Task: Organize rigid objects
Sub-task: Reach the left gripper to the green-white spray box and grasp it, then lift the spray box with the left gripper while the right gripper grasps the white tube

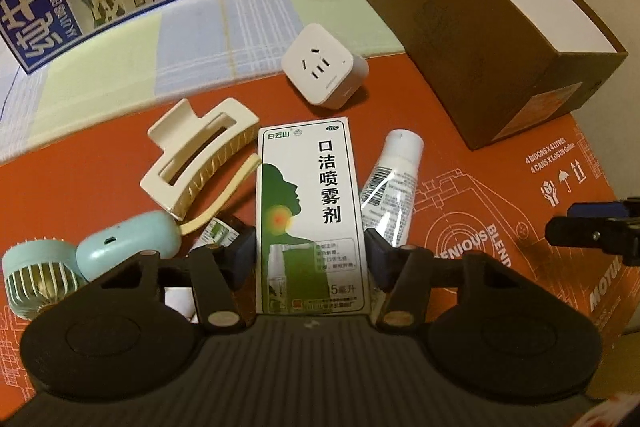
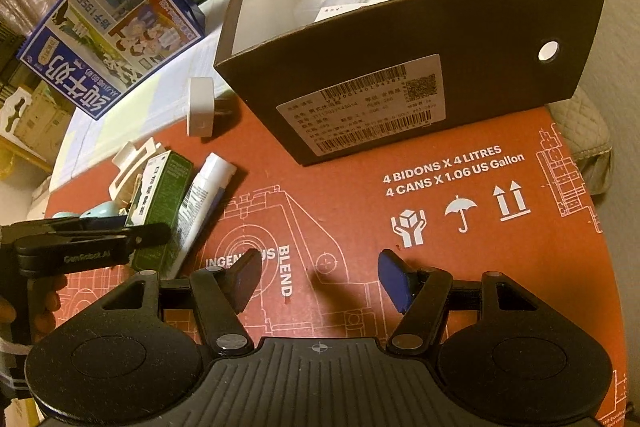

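Our left gripper (image 1: pixel 311 253) clamps the spray box (image 1: pixel 310 211) on the red cardboard (image 1: pixel 460 163); a hair clip (image 1: pixel 192 163) and tube (image 1: pixel 394 183) crowd its sides, a plug (image 1: pixel 322 71) beyond. Our right gripper (image 2: pixel 320 277) hangs open, empty, before the brown box (image 2: pixel 400 67)

We see our left tongs (image 1: pixel 311 259) clamped on the spray box (image 1: pixel 308 203), hair clip (image 1: pixel 196 159) left, tube (image 1: pixel 392 183) right.
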The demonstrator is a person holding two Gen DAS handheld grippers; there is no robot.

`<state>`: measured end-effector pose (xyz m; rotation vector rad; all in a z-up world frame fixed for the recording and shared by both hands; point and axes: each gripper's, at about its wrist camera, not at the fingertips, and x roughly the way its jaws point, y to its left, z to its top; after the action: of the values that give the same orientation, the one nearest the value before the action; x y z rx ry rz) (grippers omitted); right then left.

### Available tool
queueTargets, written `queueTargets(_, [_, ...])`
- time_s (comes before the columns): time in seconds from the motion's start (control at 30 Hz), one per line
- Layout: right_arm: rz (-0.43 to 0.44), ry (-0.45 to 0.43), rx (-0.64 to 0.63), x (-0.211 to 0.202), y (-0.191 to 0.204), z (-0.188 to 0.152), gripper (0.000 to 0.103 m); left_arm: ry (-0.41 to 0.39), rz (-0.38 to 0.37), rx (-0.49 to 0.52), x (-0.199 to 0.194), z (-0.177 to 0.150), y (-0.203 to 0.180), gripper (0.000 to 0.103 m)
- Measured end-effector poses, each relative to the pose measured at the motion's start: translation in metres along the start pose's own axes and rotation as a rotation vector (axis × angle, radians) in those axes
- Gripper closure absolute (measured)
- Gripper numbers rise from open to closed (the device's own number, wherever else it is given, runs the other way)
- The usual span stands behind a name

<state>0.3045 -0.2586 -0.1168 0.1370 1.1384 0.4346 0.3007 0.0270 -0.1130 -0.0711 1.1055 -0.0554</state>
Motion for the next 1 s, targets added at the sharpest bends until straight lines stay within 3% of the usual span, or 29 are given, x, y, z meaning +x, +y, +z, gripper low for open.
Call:
queueTargets(0.23, [0.036, 0.003, -0.041, 0.006, 0.016, 0.001, 0.041, -0.088, 0.025, 0.039, -0.027, -0.012, -0.001, 0.052])
queueTargets(0.6, [0.119, 0.025, -0.165, 0.03, 0.065, 0.008, 0.041, -0.185, 0.051, -0.022, -0.086, -0.039, 0.023, 0.052])
queueTargets(1.0, [0.136, 0.05, -0.206, 0.06, 0.097, 0.017, 0.041, -0.257, 0.215, -0.204, -0.153, -0.09, 0.091, 0.052])
